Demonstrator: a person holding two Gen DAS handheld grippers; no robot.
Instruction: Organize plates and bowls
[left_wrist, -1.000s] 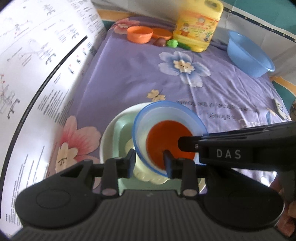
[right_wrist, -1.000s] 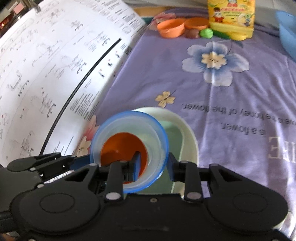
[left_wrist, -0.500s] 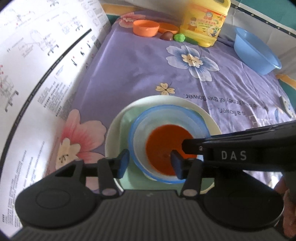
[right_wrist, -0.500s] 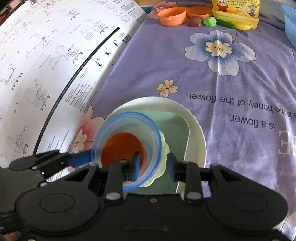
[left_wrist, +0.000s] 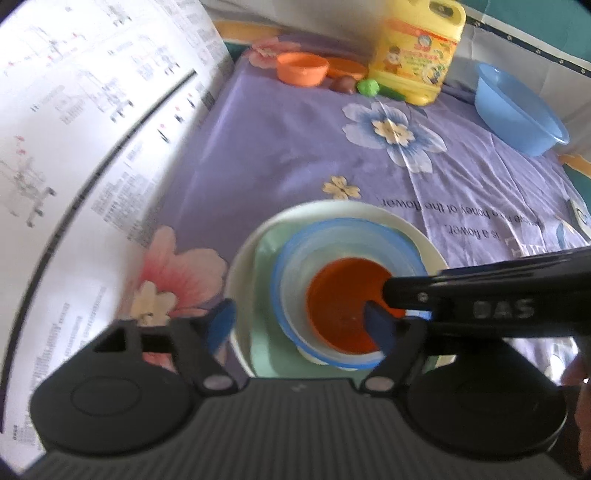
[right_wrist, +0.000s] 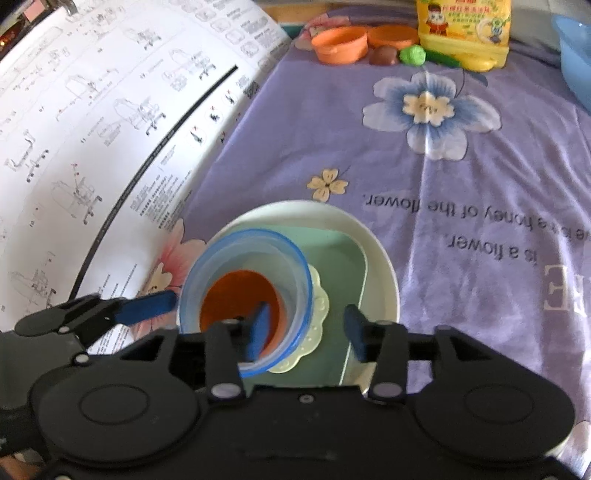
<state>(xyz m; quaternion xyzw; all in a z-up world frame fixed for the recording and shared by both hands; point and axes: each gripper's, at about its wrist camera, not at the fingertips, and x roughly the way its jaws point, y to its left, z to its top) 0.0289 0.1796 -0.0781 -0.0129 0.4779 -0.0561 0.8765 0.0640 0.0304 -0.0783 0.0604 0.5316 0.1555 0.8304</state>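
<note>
A clear blue-rimmed bowl (left_wrist: 332, 295) with an orange bottom sits on a stack: a small scalloped cream plate (right_wrist: 317, 317), a green square plate (left_wrist: 266, 266) and a round white plate (left_wrist: 332, 206). My left gripper (left_wrist: 301, 325) straddles the bowl's near rim, one finger inside and one far outside. Its jaws are opening and the pads do not press. My right gripper (right_wrist: 306, 328) straddles the bowl's (right_wrist: 236, 291) right rim, one pad inside and the other over the green plate (right_wrist: 332, 251). Its jaws are also opening, clear of the rim.
Purple flowered cloth covers the table. At the back stand two orange bowls (left_wrist: 302, 68), a yellow oil bottle (left_wrist: 417, 48), a green ball (left_wrist: 367, 88) and a large blue basin (left_wrist: 517, 110). A big white instruction sheet (left_wrist: 92, 129) lies along the left.
The bowl, held tilted by both grippers, has settled level onto the plate stack. Both grippers have opened and let go of its rim.
</note>
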